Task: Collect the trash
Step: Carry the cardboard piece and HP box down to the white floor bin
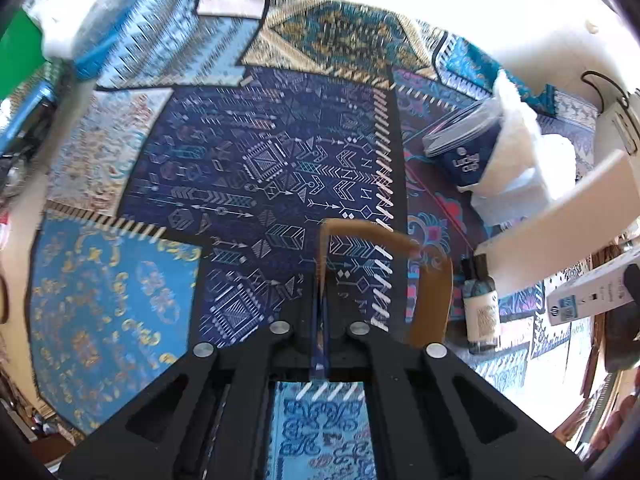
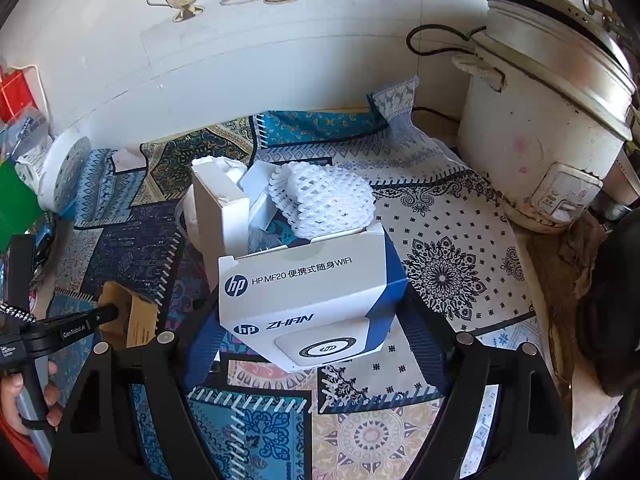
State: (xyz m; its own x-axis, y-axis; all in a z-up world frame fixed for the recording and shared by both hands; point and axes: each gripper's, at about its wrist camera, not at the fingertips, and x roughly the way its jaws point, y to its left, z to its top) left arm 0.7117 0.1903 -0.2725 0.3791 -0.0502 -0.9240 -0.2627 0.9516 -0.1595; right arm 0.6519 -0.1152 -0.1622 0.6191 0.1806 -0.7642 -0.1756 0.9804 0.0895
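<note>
My left gripper is shut on the edge of a brown cardboard box, held above the patterned cloth; the box also shows in the right wrist view. My right gripper is shut on a white and blue HP box, held above the cloth. Behind it stand an open white carton and white foam netting. In the left wrist view a dark blue paper cup lies by white netting, and a small bottle lies on the cloth.
A white rice cooker stands at the right against the tiled wall. A brown rag lies beside it. A white perforated disc and a green item sit at the left. Patterned cloths cover the counter.
</note>
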